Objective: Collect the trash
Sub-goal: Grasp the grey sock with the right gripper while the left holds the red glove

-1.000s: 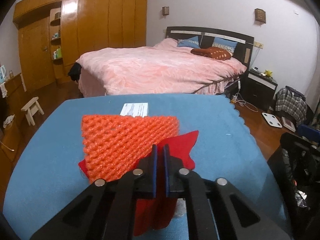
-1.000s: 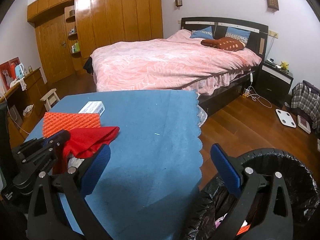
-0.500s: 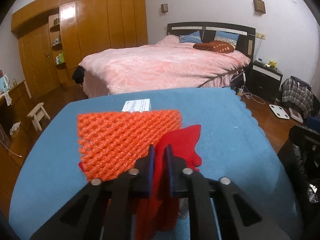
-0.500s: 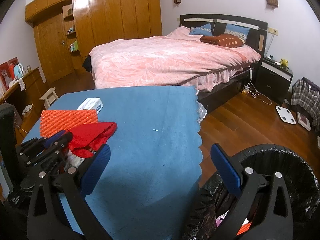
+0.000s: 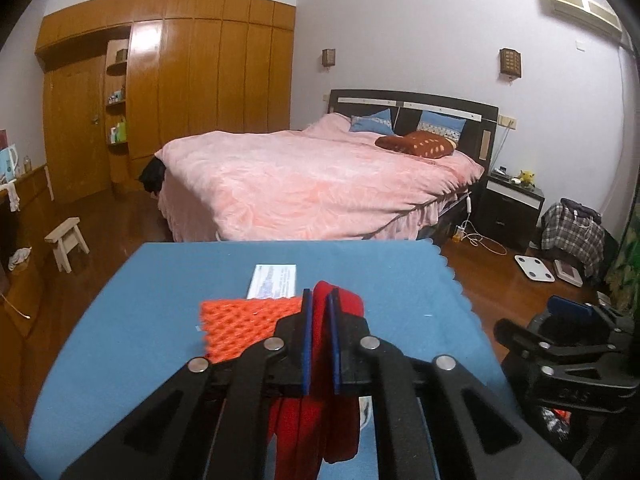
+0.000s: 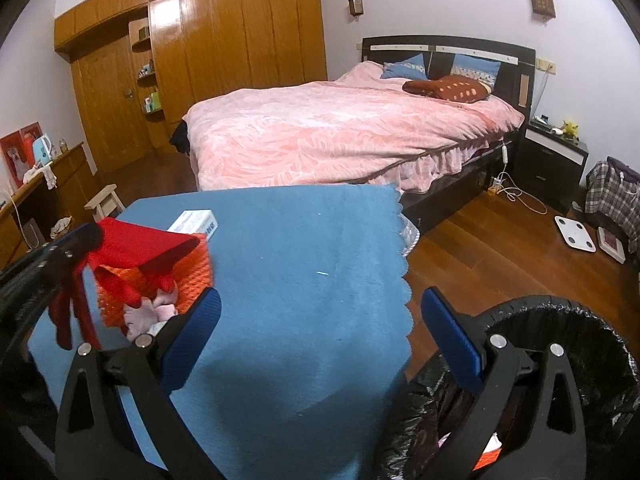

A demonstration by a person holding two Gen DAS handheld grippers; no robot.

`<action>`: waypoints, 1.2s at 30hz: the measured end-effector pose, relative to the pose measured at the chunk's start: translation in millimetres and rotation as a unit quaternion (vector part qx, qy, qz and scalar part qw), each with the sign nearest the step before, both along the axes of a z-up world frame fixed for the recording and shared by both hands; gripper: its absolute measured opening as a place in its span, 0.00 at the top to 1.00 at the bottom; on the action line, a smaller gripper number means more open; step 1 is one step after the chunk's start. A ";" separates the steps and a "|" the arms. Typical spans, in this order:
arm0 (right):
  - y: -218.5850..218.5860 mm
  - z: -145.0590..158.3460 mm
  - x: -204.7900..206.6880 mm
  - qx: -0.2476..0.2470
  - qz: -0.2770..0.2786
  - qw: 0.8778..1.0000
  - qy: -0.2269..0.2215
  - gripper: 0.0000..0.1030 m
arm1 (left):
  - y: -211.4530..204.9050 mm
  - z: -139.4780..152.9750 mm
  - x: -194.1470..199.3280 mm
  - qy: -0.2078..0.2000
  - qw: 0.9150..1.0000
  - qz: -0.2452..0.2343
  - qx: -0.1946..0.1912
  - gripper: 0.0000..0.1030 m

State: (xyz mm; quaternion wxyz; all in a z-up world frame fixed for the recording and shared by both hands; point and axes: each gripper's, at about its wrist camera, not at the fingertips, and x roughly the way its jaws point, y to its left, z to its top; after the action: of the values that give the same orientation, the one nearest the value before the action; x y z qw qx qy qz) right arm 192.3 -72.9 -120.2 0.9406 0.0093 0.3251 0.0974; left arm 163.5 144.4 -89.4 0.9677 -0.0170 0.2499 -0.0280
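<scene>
My left gripper (image 5: 319,300) is shut on a red cloth (image 5: 316,420) and holds it lifted above the blue table (image 5: 140,332); the cloth hangs down between and below the fingers. It also shows in the right wrist view (image 6: 132,248), raised at the left. An orange foam net (image 5: 244,328) lies on the table under it, with pinkish crumpled paper (image 6: 150,314) beside it. A white box (image 5: 274,280) lies farther back. My right gripper (image 6: 320,308) is open and empty, above the table's right edge and a black-bagged trash bin (image 6: 560,360).
A pink bed (image 5: 312,184) stands beyond the table. A wooden wardrobe (image 5: 172,92) fills the left wall. A small stool (image 5: 66,240) stands left. A white scale (image 6: 576,236) lies on the wooden floor right of the table.
My left gripper has risen, lifting the red cloth off the table and off the orange net. The right gripper has stayed open near the bin.
</scene>
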 end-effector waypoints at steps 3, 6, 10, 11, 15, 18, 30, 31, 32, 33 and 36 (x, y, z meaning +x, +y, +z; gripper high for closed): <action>8.4 1.1 -3.0 0.001 0.008 1.000 -0.001 0.05 | 12.1 0.1 -9.1 0.007 1.000 0.015 0.000 0.93; 20.1 1.4 -5.5 0.003 0.019 1.000 -0.002 0.05 | 26.2 -1.4 -19.9 0.013 0.999 0.032 0.001 0.93; 39.3 0.6 -8.6 0.003 0.036 0.999 -0.003 0.05 | 48.2 -2.8 -33.5 0.017 0.998 0.055 -0.001 0.93; 45.2 -0.8 -9.7 0.003 0.041 0.999 -0.004 0.05 | 53.7 -3.7 -36.3 0.019 0.998 0.060 0.001 0.93; 68.7 -10.3 -12.2 -0.001 0.060 0.998 -0.002 0.05 | 72.0 -14.0 -44.9 0.029 0.996 0.081 0.004 0.93; 84.8 -20.2 -13.6 -0.002 0.072 0.997 0.005 0.05 | 81.5 -23.8 -47.5 0.039 0.995 0.092 0.005 0.93; 119.3 -58.7 -6.9 -0.028 0.096 0.994 0.043 0.06 | 95.2 -62.3 -47.2 0.073 0.992 0.106 -0.004 0.93; 121.1 -60.3 -6.5 -0.031 0.098 0.994 0.046 0.06 | 96.3 -64.2 -46.5 0.075 0.992 0.106 -0.005 0.93; 121.6 -61.2 -6.1 -0.033 0.100 0.993 0.048 0.06 | 97.5 -66.2 -46.0 0.076 0.991 0.108 -0.006 0.93; 122.8 -62.8 -5.1 -0.035 0.101 0.993 0.053 0.06 | 99.2 -67.7 -45.5 0.078 0.991 0.108 -0.008 0.93; 124.7 -66.7 -3.0 -0.036 0.107 0.991 0.067 0.12 | 99.0 -70.4 -41.9 0.081 0.991 0.110 -0.010 0.93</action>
State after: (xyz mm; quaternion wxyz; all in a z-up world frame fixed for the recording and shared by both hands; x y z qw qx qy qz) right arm 189.3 51.8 -186.9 0.9009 -0.0528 0.3894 0.1844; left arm 121.6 243.4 -159.9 0.9412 -0.0564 0.3240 0.0772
